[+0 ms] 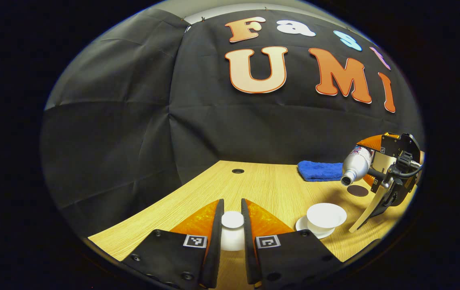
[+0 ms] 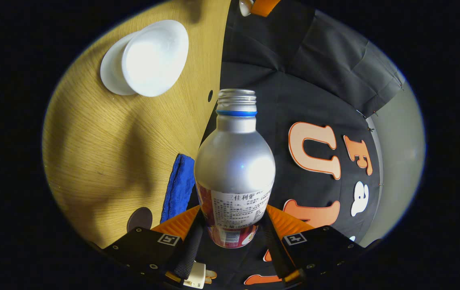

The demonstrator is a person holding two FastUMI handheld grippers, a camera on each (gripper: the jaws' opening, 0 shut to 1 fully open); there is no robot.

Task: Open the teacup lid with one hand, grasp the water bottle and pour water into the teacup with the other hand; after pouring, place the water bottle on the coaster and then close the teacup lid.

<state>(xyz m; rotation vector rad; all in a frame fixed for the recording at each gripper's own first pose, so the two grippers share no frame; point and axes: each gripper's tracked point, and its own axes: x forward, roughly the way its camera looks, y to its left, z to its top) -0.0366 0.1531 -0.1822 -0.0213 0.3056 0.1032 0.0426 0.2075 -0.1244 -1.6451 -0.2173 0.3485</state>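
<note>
Left gripper fingers pinch smooth white teacup lid, held above wood-grain table. Right gripper fingers clamp silver metal water bottle, uncapped, threaded neck; long axis tipped near horizontal, mouth aimed toward open white teacup on saucer. Round dark coaster beneath bottle, blue towel behind, near wall. Bare tabletop left of cup.
</note>
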